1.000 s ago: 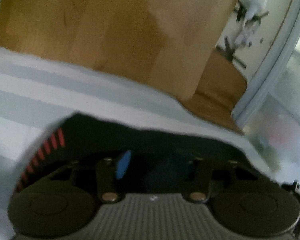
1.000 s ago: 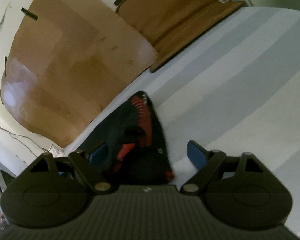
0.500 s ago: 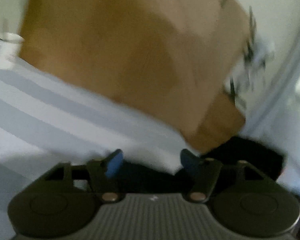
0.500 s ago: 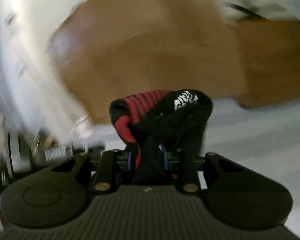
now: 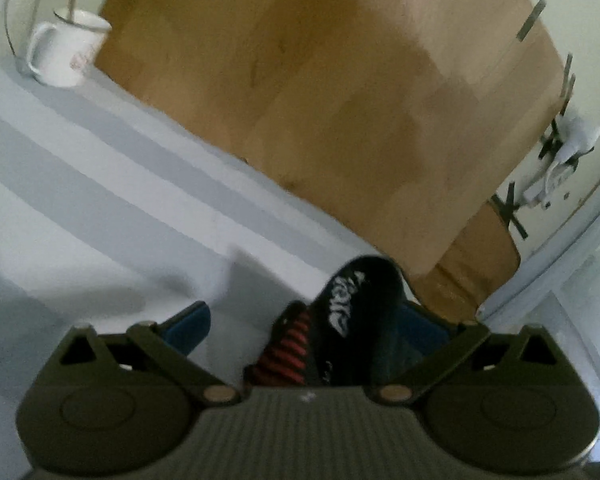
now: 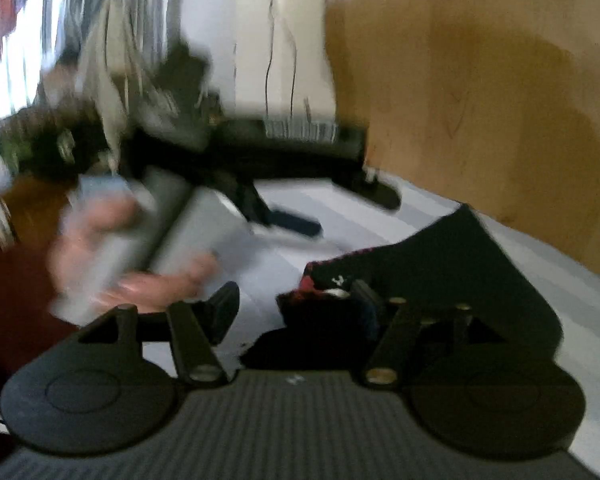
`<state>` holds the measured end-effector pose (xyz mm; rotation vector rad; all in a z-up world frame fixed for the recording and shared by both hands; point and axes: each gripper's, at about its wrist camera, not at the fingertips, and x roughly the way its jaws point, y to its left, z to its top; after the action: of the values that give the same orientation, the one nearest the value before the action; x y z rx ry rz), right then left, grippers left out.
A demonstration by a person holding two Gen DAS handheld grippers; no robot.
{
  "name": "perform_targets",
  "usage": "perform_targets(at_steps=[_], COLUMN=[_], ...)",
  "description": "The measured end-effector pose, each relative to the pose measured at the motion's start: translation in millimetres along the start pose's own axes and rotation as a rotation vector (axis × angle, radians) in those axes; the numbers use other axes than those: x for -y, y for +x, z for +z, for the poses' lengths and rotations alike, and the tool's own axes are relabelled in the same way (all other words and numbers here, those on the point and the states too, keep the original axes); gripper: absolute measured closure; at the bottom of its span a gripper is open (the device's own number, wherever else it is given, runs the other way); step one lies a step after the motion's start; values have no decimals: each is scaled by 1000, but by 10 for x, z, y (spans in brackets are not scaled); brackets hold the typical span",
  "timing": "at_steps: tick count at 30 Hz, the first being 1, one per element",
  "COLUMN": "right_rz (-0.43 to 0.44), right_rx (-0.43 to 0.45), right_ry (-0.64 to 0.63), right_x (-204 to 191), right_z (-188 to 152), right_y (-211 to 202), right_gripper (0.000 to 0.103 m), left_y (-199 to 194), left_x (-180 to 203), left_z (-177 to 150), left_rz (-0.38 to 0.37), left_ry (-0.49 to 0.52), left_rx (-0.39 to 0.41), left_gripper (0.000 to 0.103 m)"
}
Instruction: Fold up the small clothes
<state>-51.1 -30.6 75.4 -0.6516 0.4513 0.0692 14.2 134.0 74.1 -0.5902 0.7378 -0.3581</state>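
one black sock (image 5: 352, 320) with red ribbing lies doubled on the striped sheet (image 5: 100, 184), fold largely made; left gripper (image 5: 304, 322) spread wide, right gripper (image 6: 296, 308) parted, both just opening around it, neither pinching.

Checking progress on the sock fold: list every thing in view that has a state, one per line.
left hand-held gripper: jaws wide, just opened, gripping nothing.
right hand-held gripper: jaws apart, just reopened, pads not pressing.
black sock: bunched on the striped cloth, red-striped cuff showing, lying between the left jaws.
white mug: upright, a utensil standing in it.
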Motion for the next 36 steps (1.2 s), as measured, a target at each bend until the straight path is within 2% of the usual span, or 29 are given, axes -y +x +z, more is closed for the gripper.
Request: perform_targets(at_steps=[4,5,6,7,8,9,11,13,15,17,18,19,20,21,22,23,24,25,28,31,34,36], right_rz=[-92,-102,-108,-106,-91,-69,-16,50,57,61,75,89,88,70,46,14,-17,-41,-45,26,77,63], right_rx=[101,115,119,118,116,109,101,78,6,16,16,31,58,100,136,170,190,194,140,69,-12,3], right_ry=[208,263,324,377,410,438,454,424,367,342,372,417,451,479,501,532,566,606,733,783,725,666], right_x=[350,425,528,590,588,604,551,452,314,246,283,361,436,505,568,636,708,777,967,1036,914,878], right_z=[-178,-240,-282,-336,-395,-422,-397,-344,-377,-384,-352,-346,-367,-383,-417,-465,-523,-581,-730,-779,-725,-629], right_y=[-430,-514,-530,-533,-519,-471,-298,-163,84,135,121,72,19,-107,-229,-366,-460,-512,-439,-253,102,281], right_gripper=[39,39,40,42,51,62,71,75,74,75,75,75,74,67,60,43,31,28,25,24,23,25], left_y=[167,179,193,223,253,255,192,74,-45,-70,-56,-34,-32,-36,-53,-91,-127,-139,-6,155,187,225], left_x=[122,162,198,228,242,246,278,268,205,184,198,221,237,260,284,312,333,347,320,239,118,40], left_z=[-63,-86,-106,-125,-148,-177,-245,-300,-340,-334,-324,-312,-296,-272,-236,-195,-153,-116,-18,-69,-194,-287], left_rz=[18,22,32,39,38,47,74,80,73,91,97,106,119,130,135,136,140,147,158,155,80,-10], left_ry=[29,43,60,74,77,79,110,97,53,33,44,51,54,63,78,100,119,138,150,128,60,-13], left_rx=[-48,-48,-57,-78,-109,-124,-117,-114,-118,-117,-120,-123,-126,-130,-127,-107,-83,-80,-168,-268,-302,-311], left_gripper=[1,4,9,26,39,42,56,62,66,65,62,53,41,32,12,1,0,0,0,0,0,0])
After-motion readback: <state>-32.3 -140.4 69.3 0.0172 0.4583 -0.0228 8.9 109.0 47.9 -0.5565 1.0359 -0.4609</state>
